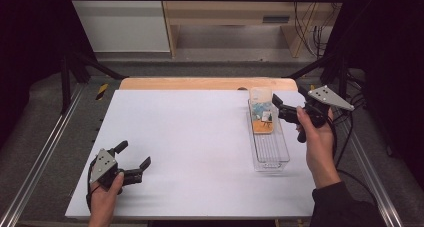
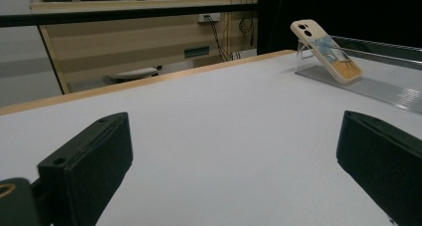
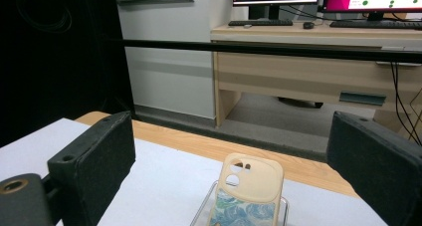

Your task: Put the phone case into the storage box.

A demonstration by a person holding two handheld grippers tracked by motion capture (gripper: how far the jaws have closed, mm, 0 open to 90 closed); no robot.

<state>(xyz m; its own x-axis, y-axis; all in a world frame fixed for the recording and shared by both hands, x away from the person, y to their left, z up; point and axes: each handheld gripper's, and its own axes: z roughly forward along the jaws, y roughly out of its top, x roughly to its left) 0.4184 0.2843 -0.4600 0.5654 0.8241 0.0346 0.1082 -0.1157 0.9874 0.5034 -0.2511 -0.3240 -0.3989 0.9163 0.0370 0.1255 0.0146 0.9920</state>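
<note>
The right tongs (image 1: 278,107) are held released, jaws spread wide, just beside the upper end of one cream phone case with a blue-and-orange printed back (image 1: 262,112). The case is propped tilted in one clear ribbed plastic tray (image 1: 272,152) at the right of the white worktop (image 1: 200,147), its long axis running along the tray, camera cutouts at the far, raised end. The left tongs (image 1: 134,162), also released, are held well apart, near the front left.

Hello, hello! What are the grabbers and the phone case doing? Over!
Left gripper open, resting low near the table's front. Right gripper open beside the phone case, not gripping it. Case leans tilted in the clear tray. Nothing in the way.
</note>
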